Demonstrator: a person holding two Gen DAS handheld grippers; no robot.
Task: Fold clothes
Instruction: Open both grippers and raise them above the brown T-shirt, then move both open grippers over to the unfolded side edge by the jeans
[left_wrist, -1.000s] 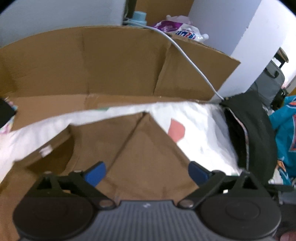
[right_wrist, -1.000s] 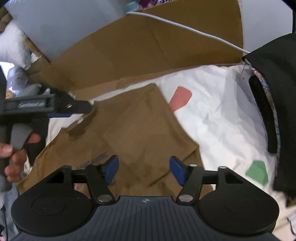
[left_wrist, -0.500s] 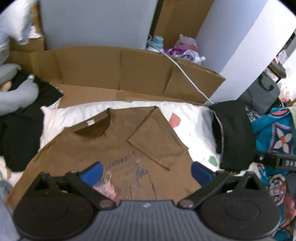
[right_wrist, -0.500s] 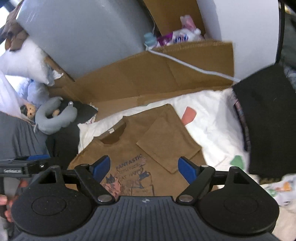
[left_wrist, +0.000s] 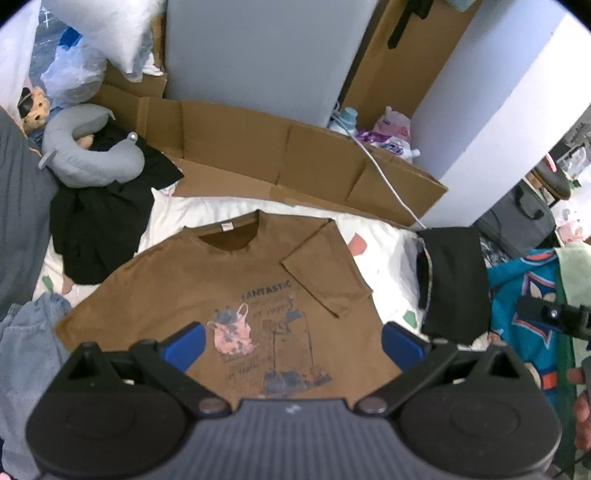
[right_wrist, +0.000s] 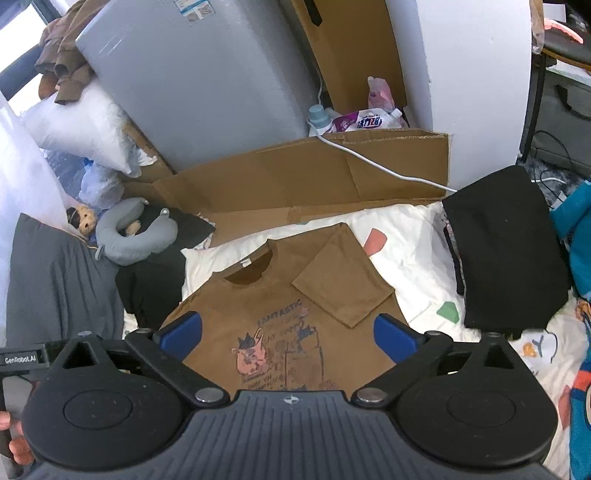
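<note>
T-shirt (left_wrist: 236, 295) now farther below tools

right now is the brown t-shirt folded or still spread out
Partly folded. The brown t-shirt lies flat on the white sheet, print up, with only one sleeve turned in over the chest.

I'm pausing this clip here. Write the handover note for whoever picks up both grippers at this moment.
Left hand-held gripper: open, empty, above the shirt.
Right hand-held gripper: jaws opening, nothing between them, also above the shirt.
Brown T-shirt: lies face up on the white bedding, print showing. Its sleeve on the picture's right is folded in over the chest; the other sleeve lies spread out.
Folded black garment sits to the right on the bedding.
Done: one sleeve fold.
Left: probably fold the other sleeve in, then fold the body.
</note>
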